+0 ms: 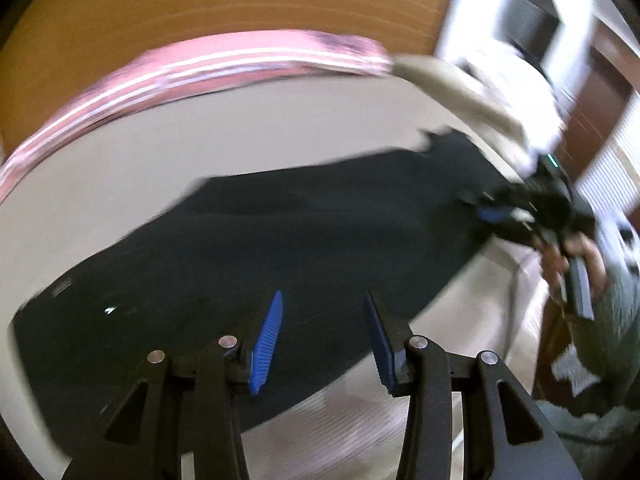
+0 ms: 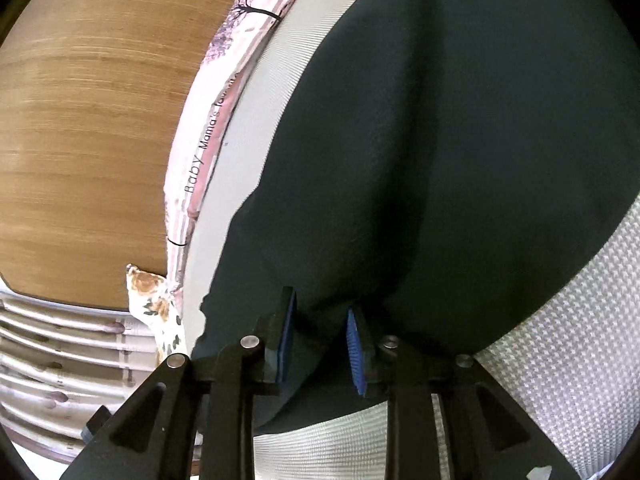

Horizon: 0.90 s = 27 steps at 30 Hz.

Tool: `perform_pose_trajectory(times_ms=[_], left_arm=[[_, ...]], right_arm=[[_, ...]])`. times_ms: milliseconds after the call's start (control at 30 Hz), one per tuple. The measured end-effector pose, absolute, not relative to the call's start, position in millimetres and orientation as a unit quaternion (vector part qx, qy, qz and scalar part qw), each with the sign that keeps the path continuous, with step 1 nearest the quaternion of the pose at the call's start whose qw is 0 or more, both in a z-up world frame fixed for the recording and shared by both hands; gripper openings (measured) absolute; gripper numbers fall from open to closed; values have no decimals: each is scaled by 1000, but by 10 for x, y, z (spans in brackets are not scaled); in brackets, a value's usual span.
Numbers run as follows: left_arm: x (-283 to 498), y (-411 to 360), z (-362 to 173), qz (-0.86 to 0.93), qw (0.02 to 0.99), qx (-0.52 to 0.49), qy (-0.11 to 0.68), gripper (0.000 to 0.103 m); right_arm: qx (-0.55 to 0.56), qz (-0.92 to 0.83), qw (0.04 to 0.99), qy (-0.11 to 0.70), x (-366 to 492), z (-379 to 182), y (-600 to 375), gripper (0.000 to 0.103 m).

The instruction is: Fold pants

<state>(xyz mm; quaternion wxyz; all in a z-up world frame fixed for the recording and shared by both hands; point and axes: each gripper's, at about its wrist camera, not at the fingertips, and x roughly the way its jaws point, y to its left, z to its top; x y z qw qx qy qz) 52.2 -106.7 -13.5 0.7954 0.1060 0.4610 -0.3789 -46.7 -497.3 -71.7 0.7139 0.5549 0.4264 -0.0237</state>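
Between folds: dark pants lie flat on the bed, both claws let go

The bed (image 2: 560, 360), covered in a pale woven sheet, carries the dark pants (image 1: 280, 248), which lie spread as one long flat panel across its middle, one end running toward the pink printed pillow (image 2: 208, 148) along the far edge by the wooden headboard (image 2: 80, 100). A fold looks just laid, so the next move, I judge, calls for fresh grips on one end to bring it over the other. The left claw (image 1: 324, 336) hangs above the near part of the cloth, jaws moderately apart, nothing between them. The right claw (image 2: 320, 352) sits low at the pants' edge, jaws narrowly apart with cloth between them but not pinched.
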Motion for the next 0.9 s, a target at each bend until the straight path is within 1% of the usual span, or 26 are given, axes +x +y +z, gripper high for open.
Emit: perform_pose_trajectory(times_ms=[200,333,467,533,567,633,667,767,900], left_arm=[[328,-1984,-348,-457,749,165,450,44],[256,-2300,-421,-460,752,188,433,44],[279,-2531,-623,-437,751,213,447,44],[324,-2535,-732,-425,748,219,460,34],[340,-2533,-767,-417,750,222,462,26],[354,-2511,-777,-420,753,216,458,22],[369,-2495,-775,-417,754,213,459,17],[429,-2418,-778,-418,752,198,469,15],[432,-2364,-779,-419,754,197,467,15]], right_arm=[[565,-10,714,414,-446,-600,-5014,25],[564,-4,721,402,-400,-510,-5050,25],[567,-3,722,397,-382,-514,-5094,25],[577,-9,721,383,-407,-539,-5149,25],[580,-13,720,381,-414,-555,-5178,26],[578,-31,721,380,-423,-607,-5261,26],[579,-38,721,380,-418,-648,-5311,26],[589,-69,717,368,-436,-737,-5463,30],[587,-102,726,345,-365,-703,-5740,30]])
